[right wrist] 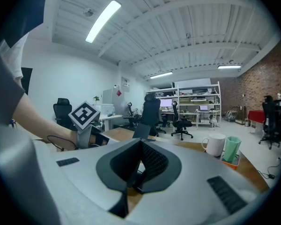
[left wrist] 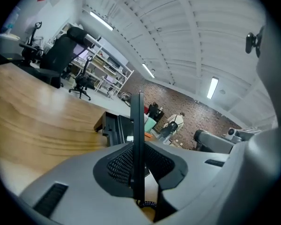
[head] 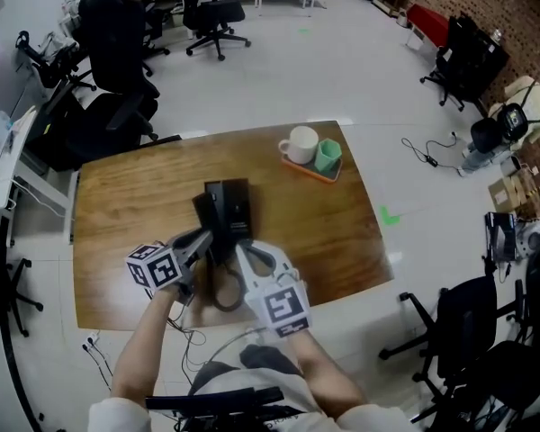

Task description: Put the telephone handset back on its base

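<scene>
The black telephone base (head: 227, 201) stands mid-table on the wooden table (head: 126, 205); it shows beyond the jaws in the left gripper view (left wrist: 113, 128). My left gripper (head: 211, 241) (left wrist: 138, 163) is shut on a thin black upright edge, apparently the handset (left wrist: 138, 121) seen edge-on, just in front of the base. Its coiled cord (head: 225, 293) loops toward the table's front edge. My right gripper (head: 241, 250) (right wrist: 138, 165) sits close beside the left one; its pads meet and I make out nothing between them.
A white mug (head: 300, 144) and a green cup (head: 328, 154) sit on an orange tray (head: 310, 171) at the table's far right. Black office chairs (head: 117, 52) stand beyond the far edge, another chair (head: 468, 322) at the near right.
</scene>
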